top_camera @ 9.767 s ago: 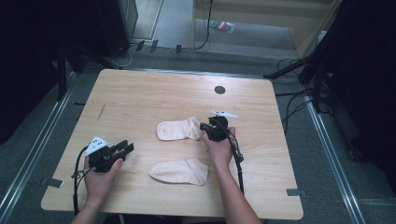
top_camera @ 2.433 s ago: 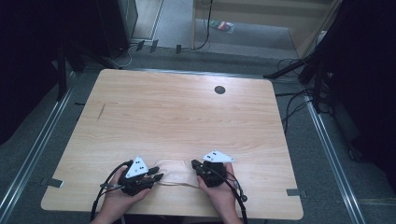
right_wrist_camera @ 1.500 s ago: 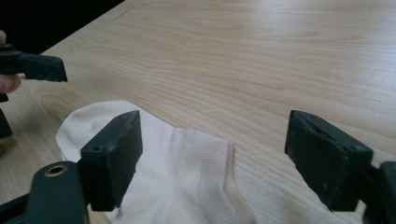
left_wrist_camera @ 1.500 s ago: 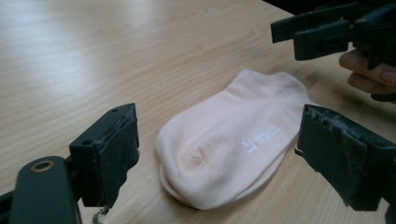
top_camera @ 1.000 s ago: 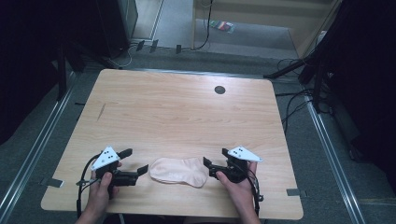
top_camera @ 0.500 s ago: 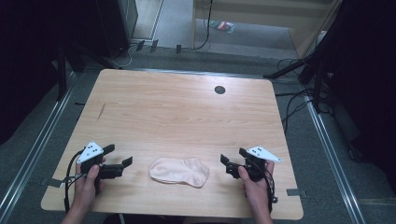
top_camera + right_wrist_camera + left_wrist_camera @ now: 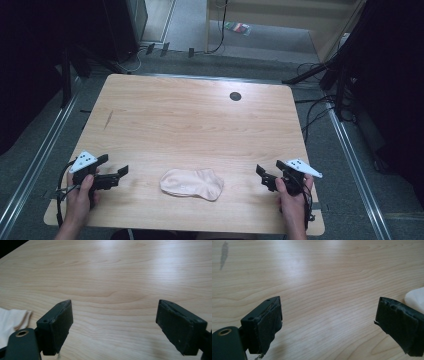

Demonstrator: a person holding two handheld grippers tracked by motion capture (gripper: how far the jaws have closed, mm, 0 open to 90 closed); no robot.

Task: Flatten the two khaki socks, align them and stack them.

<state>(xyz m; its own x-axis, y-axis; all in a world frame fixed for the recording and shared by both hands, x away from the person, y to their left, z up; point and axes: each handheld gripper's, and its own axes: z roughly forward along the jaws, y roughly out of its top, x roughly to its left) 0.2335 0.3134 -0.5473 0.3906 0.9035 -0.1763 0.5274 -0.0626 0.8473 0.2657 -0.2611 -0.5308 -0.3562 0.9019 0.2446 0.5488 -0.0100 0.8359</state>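
Socks point(image 7: 192, 183) lie stacked near the table's point(image 7: 190, 115) front edge, midway between both grippers, left point(image 7: 116, 176) and right point(image 7: 263, 176), jaws apart and empty near the front corners; pairing looks done, next likely nothing or a re-grasp.

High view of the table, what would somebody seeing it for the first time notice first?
The pale sock pile lying flat near the front edge of the wooden table draws the eye at once. The left gripper and the right gripper flank it, one on each side, apart from it, both with jaws open. A small dark round hole marks the far side.
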